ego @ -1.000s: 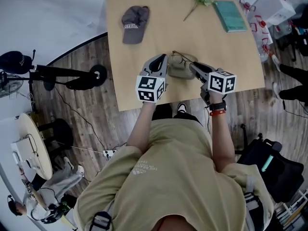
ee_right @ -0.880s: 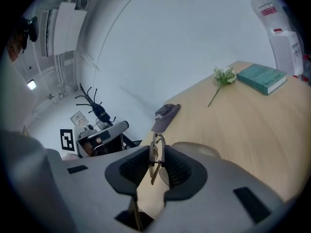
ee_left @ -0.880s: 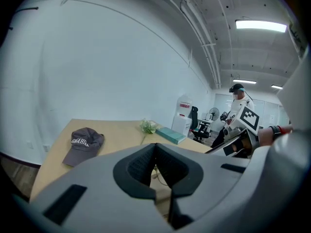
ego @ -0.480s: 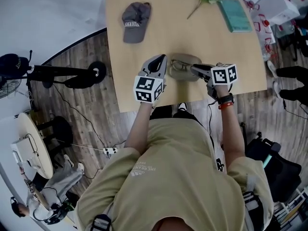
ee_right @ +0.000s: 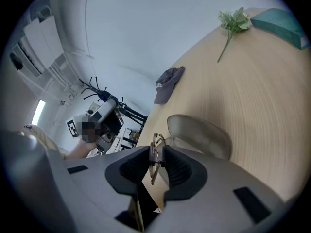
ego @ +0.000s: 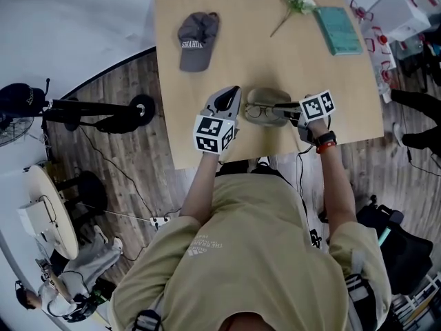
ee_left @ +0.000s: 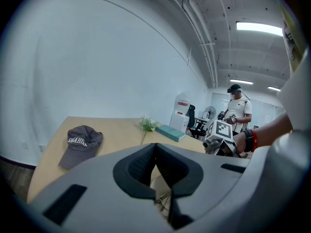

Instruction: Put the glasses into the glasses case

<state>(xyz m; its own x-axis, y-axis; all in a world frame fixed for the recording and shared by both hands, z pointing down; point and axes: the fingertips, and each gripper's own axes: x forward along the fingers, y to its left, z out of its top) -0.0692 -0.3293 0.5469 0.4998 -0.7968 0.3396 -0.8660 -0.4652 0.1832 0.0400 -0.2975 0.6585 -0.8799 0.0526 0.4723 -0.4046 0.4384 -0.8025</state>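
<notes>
Right gripper [ee_right: 156, 154]: jaws half closed, clamped on glasses [ee_right: 156, 141], which stand upright between the pads. Case [ee_right: 199, 135] just beyond the tips. Left gripper [ee_left: 155, 147]: jaws together, tips meeting, nothing pinched.

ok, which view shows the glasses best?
Head view: both lenses of the glasses show from above, over the open glasses case. Right gripper view is closer but edge-on, the frame pinched in the right gripper. Left gripper view catches only a sliver of frame under its jaws.
</notes>
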